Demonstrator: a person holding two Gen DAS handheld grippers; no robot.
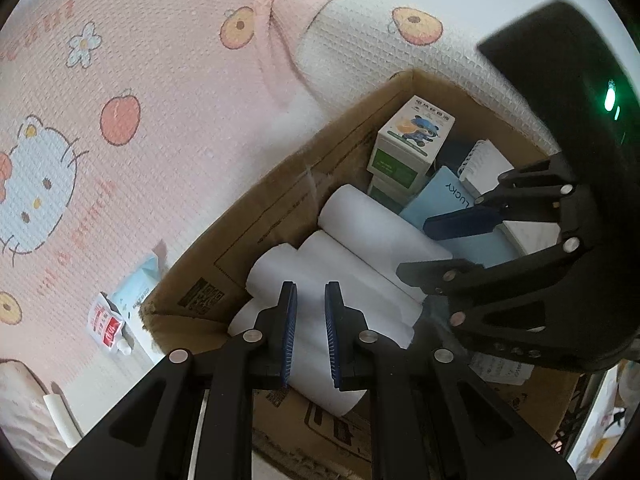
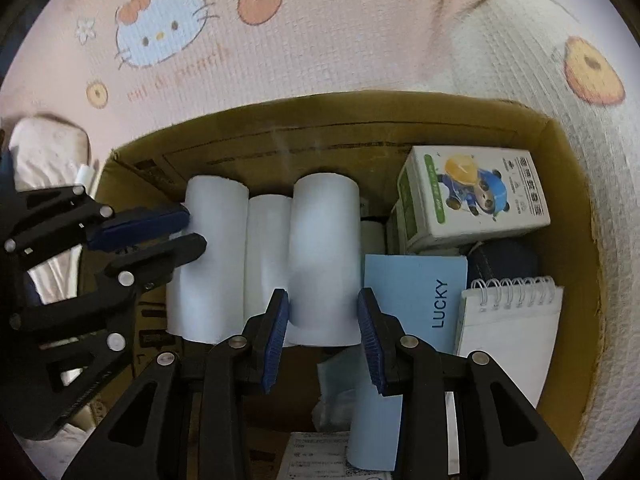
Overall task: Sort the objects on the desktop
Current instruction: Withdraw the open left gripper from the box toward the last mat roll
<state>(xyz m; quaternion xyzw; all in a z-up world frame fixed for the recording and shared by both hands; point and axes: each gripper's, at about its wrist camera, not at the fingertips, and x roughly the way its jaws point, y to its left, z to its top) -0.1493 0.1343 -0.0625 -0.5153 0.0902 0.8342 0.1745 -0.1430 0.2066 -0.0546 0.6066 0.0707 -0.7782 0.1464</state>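
Both grippers hang over the open brown cardboard box (image 2: 572,200), where three white paper rolls (image 2: 324,256) lie side by side. The right gripper (image 2: 323,340) has its jaws apart at the roll's 6 o'clock end. The left gripper (image 1: 311,332), at the rolls' 9 o'clock, has jaws slightly apart, empty.

The left wrist camera sits close above the near corner of the cardboard box (image 1: 280,208) and looks down and across it, toward the pink cat blanket (image 1: 132,92). The right wrist camera hangs close over the box too, looking almost straight down inside. Both views share the white rolls (image 2: 324,256), the panda carton (image 2: 476,200), the blue LUCKY book (image 2: 416,292) and the other camera's gripper.
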